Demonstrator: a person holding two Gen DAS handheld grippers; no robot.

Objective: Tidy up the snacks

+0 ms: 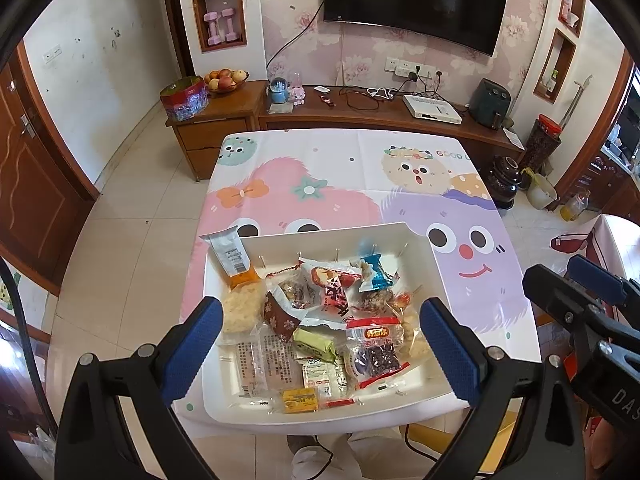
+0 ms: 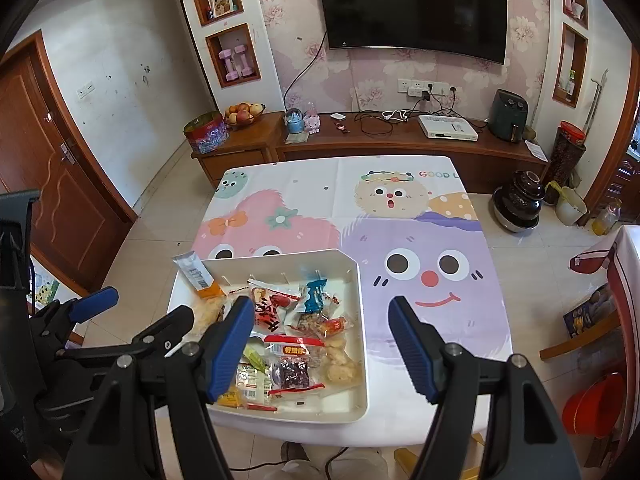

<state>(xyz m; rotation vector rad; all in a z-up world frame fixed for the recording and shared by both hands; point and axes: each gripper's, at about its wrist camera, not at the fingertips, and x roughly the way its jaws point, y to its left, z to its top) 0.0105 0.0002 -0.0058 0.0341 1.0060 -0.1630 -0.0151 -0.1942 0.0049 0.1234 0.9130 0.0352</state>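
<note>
The snacks (image 1: 320, 320) are gathered in a loose heap inside a white tray (image 1: 424, 264), which is set at the near edge of the table (image 1: 340, 160), within easy reach of the person seated below it. The packets are piled over one another rather than laid in rows: a red-topped bag (image 1: 372, 350) of dark fruit is lain toward the near right, a green bar (image 1: 314, 346) beside it, a blue-wrapped sweet (image 1: 374, 276) farther back, and a pale rice cake (image 1: 240, 308) at the left wall. One long orange-and-white packet (image 1: 232, 258) is propped over the tray's far left corner, half outside it, so it is not fully contained. Small pegs or slots are seen along the tray's walls, perhaps meant for dividers, though none are fitted. The left gripper (image 1: 320, 344) is held released, its blue pads spread wide above the heap and framing it, with nothing between them. The right gripper (image 2: 320, 344) is likewise held open and empty, poised over the tray's right side and the bare cloth beside it. Such a scene would fit snacks tipped in and awaiting sorting, or snacks collected into the tray as the tidying itself; which applies cannot be settled here.
</note>
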